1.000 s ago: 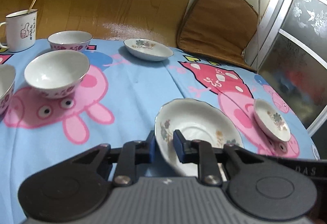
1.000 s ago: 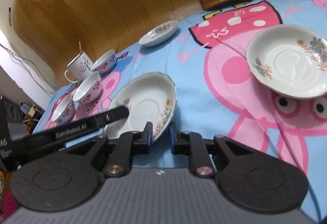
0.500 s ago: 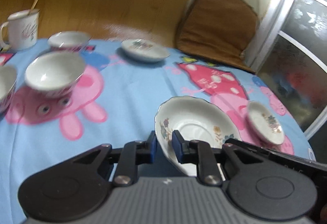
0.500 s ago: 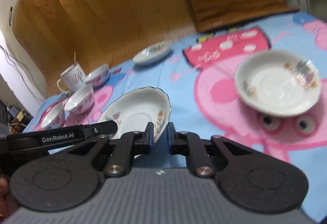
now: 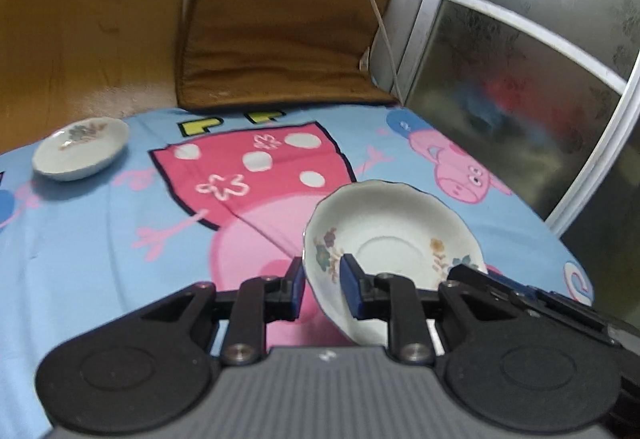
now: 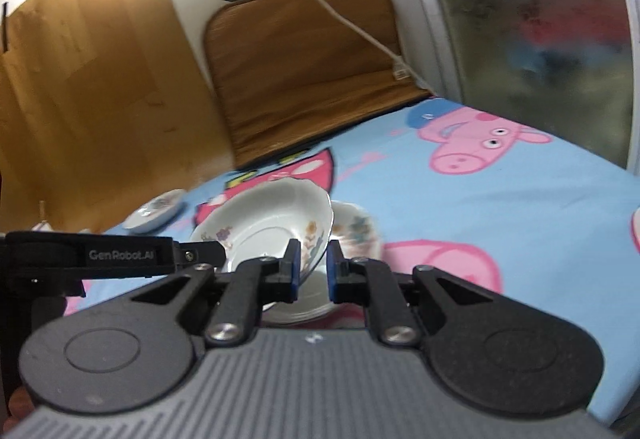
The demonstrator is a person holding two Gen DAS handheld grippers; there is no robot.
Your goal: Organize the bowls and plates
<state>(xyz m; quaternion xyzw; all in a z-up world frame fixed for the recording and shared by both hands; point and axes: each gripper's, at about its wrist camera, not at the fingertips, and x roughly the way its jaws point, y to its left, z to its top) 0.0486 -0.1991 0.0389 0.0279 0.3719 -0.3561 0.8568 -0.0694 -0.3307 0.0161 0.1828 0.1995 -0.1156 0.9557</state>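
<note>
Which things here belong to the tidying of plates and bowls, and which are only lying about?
For the job: large plate, second plate just beyond it, small dish.

Lying about: brown cushion, white cable, glass door.

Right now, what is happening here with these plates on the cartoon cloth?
A person holds a hand-held gripper in each hand, and both are clamped on one scalloped floral plate. The left hand-held gripper pinches its near rim; the right hand-held gripper grips the opposite rim. The plate is lifted and tilted above the blue cartoon cloth, just over another floral plate. A small dish lies farther back.
</note>
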